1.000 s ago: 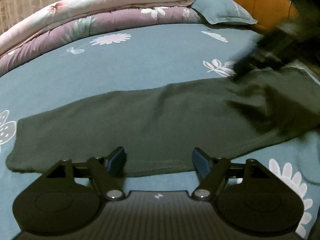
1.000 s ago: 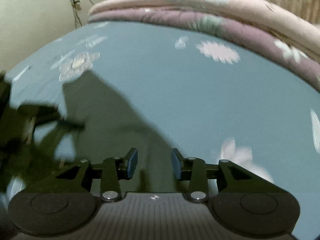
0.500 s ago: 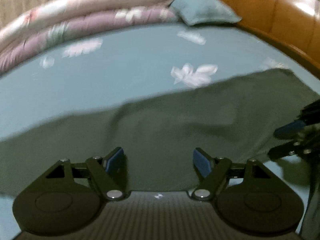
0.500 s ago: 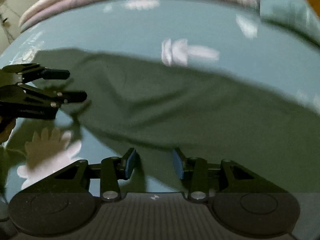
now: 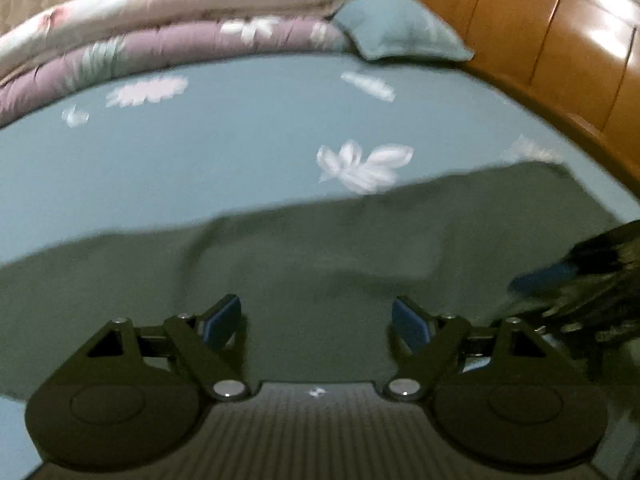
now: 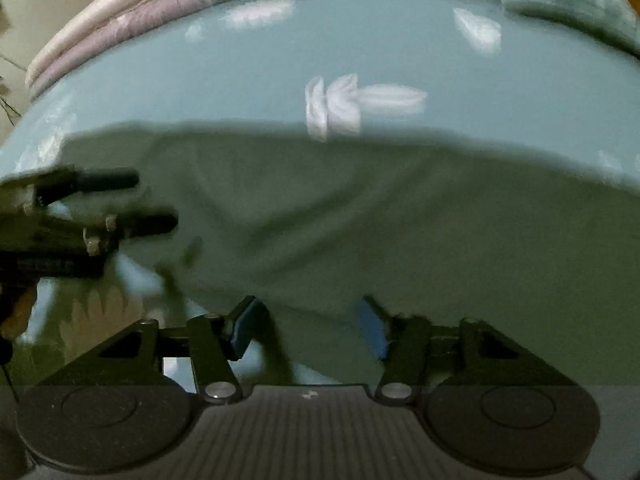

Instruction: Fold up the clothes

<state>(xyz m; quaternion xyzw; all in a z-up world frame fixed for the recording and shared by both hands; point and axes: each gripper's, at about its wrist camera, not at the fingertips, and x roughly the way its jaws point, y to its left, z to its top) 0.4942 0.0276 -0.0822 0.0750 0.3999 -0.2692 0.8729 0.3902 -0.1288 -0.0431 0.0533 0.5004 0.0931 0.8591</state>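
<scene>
Blue-padded and spread wide, the left gripper [image 5: 317, 322] hovers low over a dark green garment [image 5: 320, 264] with nothing between its fingers. From the left wrist camera the cloth runs as a long band across the bed, its far edge slanting upward to the right, a soft crease rising near the middle. At the right edge of that view the right gripper [image 5: 560, 276] shows as a blurred dark shape with one blue pad, close above the garment's right portion.

Seen from the right wrist camera, the right gripper [image 6: 310, 326] is also open, its fingers moderately apart and empty, poised at the near hem of the garment [image 6: 360, 220]. The left gripper [image 6: 140, 200] reaches in from the left, its two dark fingers apart above the cloth's left end.

The garment lies flat on a teal bedsheet [image 5: 240, 140] printed with white flowers. Beyond it, folded quilts [image 5: 180, 20] in pale pink and mauve are stacked along the far side of the bed, with a teal pillow [image 5: 396, 28] beside them. A glossy wooden headboard [image 5: 560, 40] curves along the right side in the left wrist view. Both views are smeared by motion blur.
</scene>
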